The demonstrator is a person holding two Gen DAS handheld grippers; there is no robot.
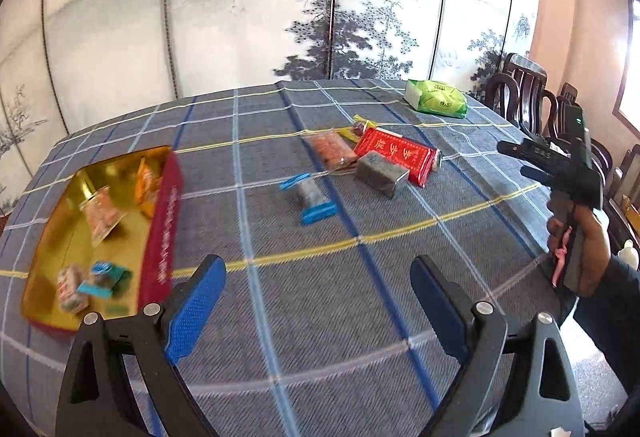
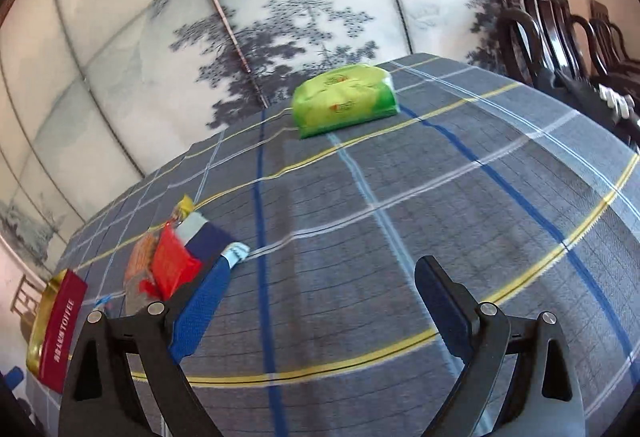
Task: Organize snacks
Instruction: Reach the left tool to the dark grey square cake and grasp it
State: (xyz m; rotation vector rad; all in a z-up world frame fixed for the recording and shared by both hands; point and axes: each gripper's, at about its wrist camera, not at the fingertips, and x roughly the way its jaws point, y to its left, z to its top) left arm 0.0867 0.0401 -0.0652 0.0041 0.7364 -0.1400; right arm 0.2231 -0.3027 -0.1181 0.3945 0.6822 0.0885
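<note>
A red tin with a gold inside [image 1: 160, 221] lies at the table's left and holds several wrapped snacks [image 1: 102, 217]. Loose on the checked cloth are a blue-ended packet [image 1: 310, 197], a grey block [image 1: 382, 173], a red packet [image 1: 396, 153], an orange packet [image 1: 330, 149] and a yellow wrapper [image 1: 358, 127]. My left gripper [image 1: 320, 301] hangs open and empty over the near cloth. A hand holds my right gripper [image 1: 520, 159] at the right edge, and in its own view the right gripper [image 2: 320, 301] is open and empty. The snack pile [image 2: 172, 261] and the tin [image 2: 60, 333] lie to its left.
A green tissue pack [image 1: 436, 97] [image 2: 344, 99] sits at the far side of the table. Dark wooden chairs [image 1: 520, 89] [image 2: 560, 33] stand along the right. A painted folding screen [image 1: 240, 17] closes off the back. The cloth [image 2: 400, 197] ahead of the right gripper is bare.
</note>
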